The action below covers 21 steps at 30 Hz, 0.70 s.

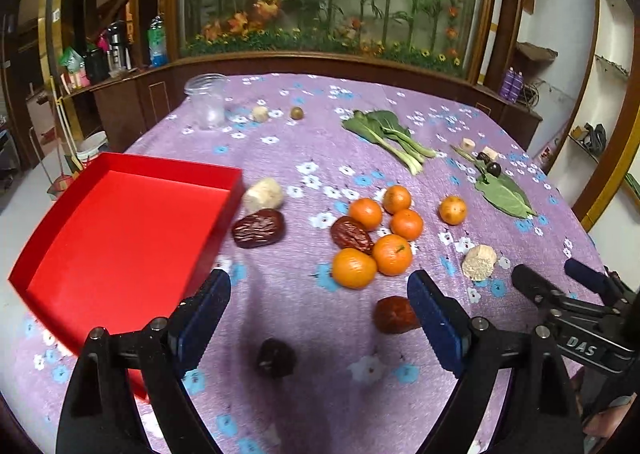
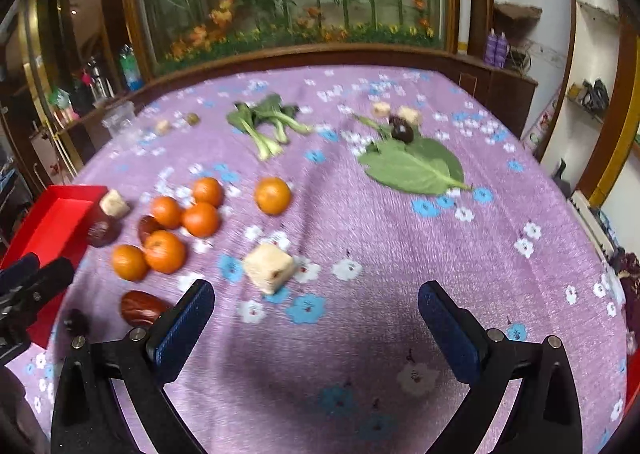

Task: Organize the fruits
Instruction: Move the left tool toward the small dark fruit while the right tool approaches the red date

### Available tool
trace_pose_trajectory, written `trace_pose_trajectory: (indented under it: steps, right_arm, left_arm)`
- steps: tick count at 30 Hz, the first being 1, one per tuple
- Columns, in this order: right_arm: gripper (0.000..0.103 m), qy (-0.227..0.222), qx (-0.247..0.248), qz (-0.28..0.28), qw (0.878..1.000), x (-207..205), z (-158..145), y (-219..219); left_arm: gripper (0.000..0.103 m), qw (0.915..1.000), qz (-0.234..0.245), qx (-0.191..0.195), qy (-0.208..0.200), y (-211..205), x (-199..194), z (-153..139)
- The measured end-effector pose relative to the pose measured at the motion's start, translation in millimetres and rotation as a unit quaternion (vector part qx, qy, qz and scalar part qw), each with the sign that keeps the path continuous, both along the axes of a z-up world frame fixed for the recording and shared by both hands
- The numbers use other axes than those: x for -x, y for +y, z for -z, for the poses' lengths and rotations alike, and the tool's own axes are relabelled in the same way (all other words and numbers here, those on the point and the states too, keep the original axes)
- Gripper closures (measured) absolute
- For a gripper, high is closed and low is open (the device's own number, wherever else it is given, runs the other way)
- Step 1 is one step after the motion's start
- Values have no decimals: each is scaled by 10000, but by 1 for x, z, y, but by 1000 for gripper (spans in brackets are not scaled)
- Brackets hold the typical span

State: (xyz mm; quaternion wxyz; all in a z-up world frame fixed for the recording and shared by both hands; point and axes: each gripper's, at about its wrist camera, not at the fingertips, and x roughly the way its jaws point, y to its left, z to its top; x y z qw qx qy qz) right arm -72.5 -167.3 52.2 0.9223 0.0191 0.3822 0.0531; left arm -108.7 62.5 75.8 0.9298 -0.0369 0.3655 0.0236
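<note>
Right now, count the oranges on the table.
6. Five cluster mid-table around a red date. One sits apart to their right. None seems hidden.

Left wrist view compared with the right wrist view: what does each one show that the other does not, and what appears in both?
Only the left wrist view shows the whole inside of the red tray, which holds nothing. Only the right wrist view shows the whole large green leaf and the bare cloth to its right. Both show the six oranges, the red dates, the leafy greens, the purple flowered tablecloth, and open fingers holding nothing.
</note>
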Motion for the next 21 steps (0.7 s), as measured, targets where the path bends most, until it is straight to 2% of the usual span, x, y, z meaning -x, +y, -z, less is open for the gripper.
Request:
trace_pose_trajectory:
  steps: [3, 8, 11, 17, 21]
  right_arm:
    - [0, -323, 17, -75, 9995, 14, -12, 7]
    - [0, -862, 189, -261, 9958, 34, -23, 22]
    - [0, -757, 163, -377, 9963, 36, -21, 25]
    - [0, -460, 65, -470, 9978, 35, -14, 14]
    - [4, -308, -79, -611, 9976, 33, -7, 10]
  left_arm:
    - [13, 10000, -44, -13, -47, 5, 7, -3]
    - [13, 9997, -91, 193, -104, 18, 20, -3]
    - [13, 9991, -171, 345, -157, 36, 29, -6]
    - [13, 9932, -786, 813, -261, 101, 43, -4]
    - [13, 9927, -664, 996, -117, 106, 41, 3]
